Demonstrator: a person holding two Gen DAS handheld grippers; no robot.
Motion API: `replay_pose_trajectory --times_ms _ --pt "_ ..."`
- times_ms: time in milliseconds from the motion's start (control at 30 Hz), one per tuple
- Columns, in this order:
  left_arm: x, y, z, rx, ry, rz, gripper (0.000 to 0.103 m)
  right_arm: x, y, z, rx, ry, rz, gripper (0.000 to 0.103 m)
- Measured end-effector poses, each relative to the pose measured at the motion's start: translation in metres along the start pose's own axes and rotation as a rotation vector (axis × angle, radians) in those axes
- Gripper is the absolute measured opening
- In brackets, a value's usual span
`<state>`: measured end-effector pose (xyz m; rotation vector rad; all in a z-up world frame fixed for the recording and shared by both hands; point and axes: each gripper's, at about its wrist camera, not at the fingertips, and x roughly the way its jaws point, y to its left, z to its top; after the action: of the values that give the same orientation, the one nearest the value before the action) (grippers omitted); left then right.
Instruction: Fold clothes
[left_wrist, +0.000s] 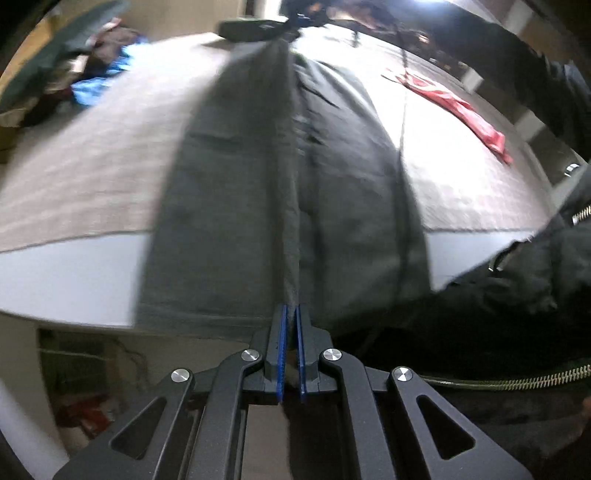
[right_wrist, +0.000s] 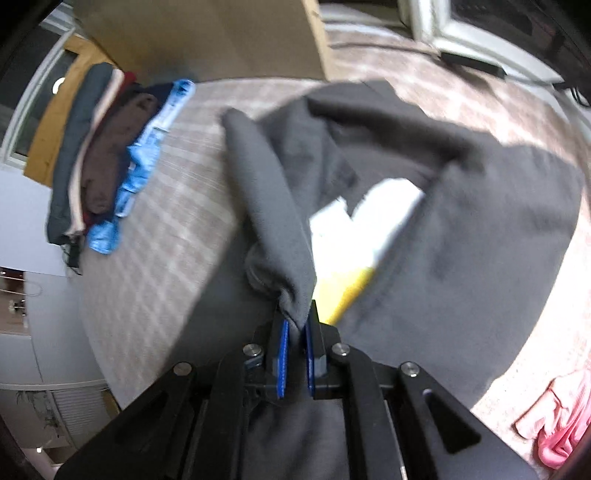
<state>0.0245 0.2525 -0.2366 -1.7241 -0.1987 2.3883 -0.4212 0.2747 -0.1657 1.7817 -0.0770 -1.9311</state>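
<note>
Both claws (left_wrist: 291, 314) (right_wrist: 295, 328) clamped on grey garment (left_wrist: 236, 192) (right_wrist: 461, 229), over bed (left_wrist: 92, 166)

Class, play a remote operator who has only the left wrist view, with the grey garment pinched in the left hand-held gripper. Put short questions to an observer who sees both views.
Operator: Is the right side holding anything?
Observer: Yes, the right hand-held gripper is shut on a bunched fold of the grey garment.
Operator: Any print on the garment?
Observer: A white and yellow patch shows between its folds.
Operator: What lies near the right edge of the covered table?
Observer: A pink cloth, crumpled on the checked cover.
Operator: Are the stacked clothes tidy?
Observer: The pile of clothes looks folded, with a blue piece along its near side.
</note>
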Motion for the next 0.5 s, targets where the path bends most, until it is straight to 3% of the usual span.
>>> replay_pose_trajectory --times_ms 333,500 --pt "0.023 -0.005 0.000 0.036 0.060 0.005 0.005 0.016 -0.005 -0.003 -0.035 -0.005 -0.034 0.008" --pt "0.024 -0.005 0.001 0.056 0.064 0.005 0.010 0.018 0.001 -0.003 -0.058 0.006 -0.047 0.009"
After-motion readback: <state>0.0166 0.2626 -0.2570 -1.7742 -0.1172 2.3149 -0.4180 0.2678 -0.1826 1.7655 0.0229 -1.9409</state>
